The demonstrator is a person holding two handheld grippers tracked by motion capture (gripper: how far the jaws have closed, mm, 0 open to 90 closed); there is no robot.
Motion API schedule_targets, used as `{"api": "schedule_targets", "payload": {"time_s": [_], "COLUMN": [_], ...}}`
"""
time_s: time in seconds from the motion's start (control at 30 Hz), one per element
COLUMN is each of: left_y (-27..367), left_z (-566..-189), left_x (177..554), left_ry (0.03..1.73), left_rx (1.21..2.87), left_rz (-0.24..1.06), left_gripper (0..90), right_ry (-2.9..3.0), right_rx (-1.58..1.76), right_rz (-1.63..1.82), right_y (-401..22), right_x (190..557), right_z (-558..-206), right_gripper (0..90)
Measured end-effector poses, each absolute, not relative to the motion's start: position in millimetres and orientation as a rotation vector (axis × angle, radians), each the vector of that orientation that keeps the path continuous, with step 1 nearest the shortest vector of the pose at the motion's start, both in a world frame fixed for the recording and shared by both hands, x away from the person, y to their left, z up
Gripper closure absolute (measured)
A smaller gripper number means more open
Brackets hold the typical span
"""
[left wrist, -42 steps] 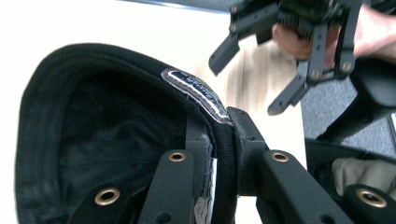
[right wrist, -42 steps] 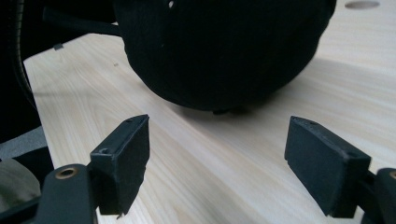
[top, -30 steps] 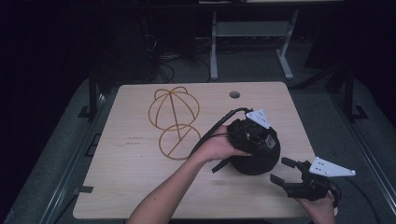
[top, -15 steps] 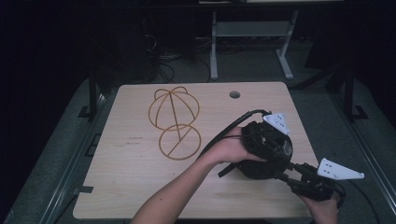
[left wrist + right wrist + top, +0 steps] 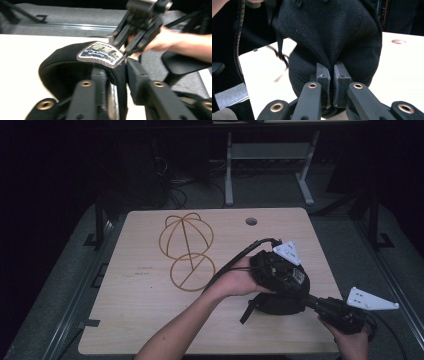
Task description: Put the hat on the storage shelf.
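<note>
Nearest the person, the right tongs have just been closing and now pinch a fold of the black cap; in the right gripper view the two pads press together with the dark cloth squeezed between them. The cap sits at the right front of the worktop, its crown bunched up and a loose strap hanging off its left side. Just behind, the left tongs come down on the cap from above; their jaws have just been opening a little, and in the left gripper view the cap's front panel with a sewn patch stands between them, the cloth touching one pad, so the grip looks loose. Farther back, well apart from the cap, a wire cap stand lies empty on the worktop, and beyond it a round cable hole.
</note>
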State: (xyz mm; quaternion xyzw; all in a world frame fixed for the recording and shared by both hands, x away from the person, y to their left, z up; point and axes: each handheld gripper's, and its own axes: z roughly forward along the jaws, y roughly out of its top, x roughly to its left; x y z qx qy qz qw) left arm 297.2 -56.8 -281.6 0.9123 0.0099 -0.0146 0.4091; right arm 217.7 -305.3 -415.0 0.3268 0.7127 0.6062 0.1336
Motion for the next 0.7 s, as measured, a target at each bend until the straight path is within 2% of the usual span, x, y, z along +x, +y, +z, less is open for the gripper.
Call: {"api": "schedule_targets", "payload": {"time_s": [0.1,0.4,0.7], "left_y": [-45.6,-16.3,23.6], "left_z": [-281.3,-278.4,-298.0], "left_x": [300.0,297.5,295.1], "left_ry": [0.068,0.119,0.195], "left_rx": [2.308,2.296,2.288], "left_rz": [0.005,0.058,0.092], "left_gripper": [60.3,53.1,47.3], "right_ry": [2.058,2.112,2.143], "right_rx": [0.970,1.023,1.078], "right_rz": [1.739,1.721,1.731], "right_y": [-307.7,-310.2,-319.2], "right_x": [220.0,234.1,246.4], "right_z": [-410.1,-394.3,-384.4], "right_gripper": [85.3,85.5,85.5]}}
